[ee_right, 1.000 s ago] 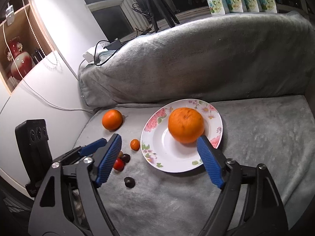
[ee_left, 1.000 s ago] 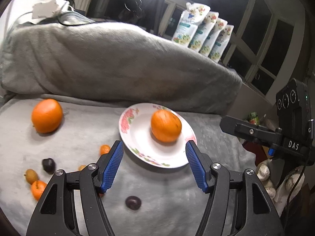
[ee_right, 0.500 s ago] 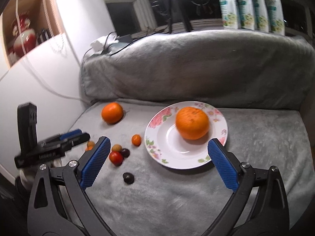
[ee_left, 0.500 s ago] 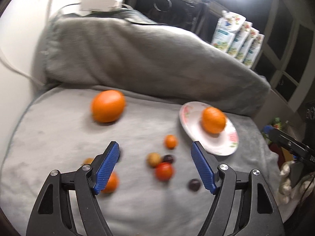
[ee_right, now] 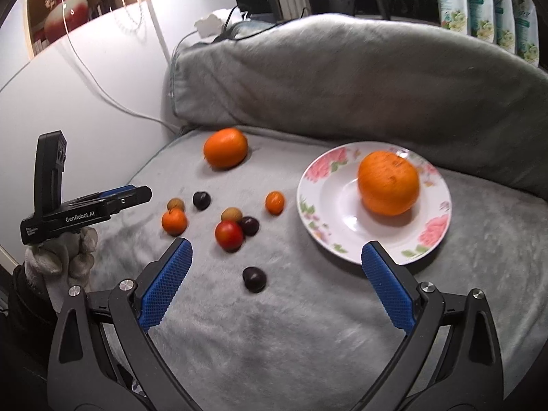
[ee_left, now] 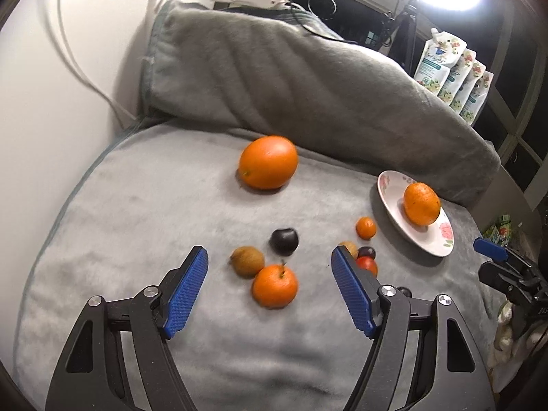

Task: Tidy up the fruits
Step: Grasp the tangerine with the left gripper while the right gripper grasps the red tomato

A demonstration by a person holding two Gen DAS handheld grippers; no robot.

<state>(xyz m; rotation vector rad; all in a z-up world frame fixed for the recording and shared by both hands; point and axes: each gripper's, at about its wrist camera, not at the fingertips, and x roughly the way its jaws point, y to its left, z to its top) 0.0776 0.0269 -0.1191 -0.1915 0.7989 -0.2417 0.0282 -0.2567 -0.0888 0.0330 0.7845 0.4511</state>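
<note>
On the grey blanket a flowered plate holds one big orange. A second big orange lies loose near the cushion. My left gripper hovers over a small orange, a brown fruit and a dark plum. Its jaws are closing with the small orange just short of the pads, untouched. My right gripper stands wide open and empty, with a dark plum below its gap. A red fruit and a tiny orange lie left of the plate.
A thick grey cushion walls off the back of the blanket. A white wall with a cable bounds the left side. Pouches stand on the sill behind. A gloved hand holds the left gripper at the blanket's left edge.
The left gripper has swung left from the plate to over the small-fruit cluster. The right gripper's jaws have spread wider, and it has drawn back from the plate toward the loose fruits.
</note>
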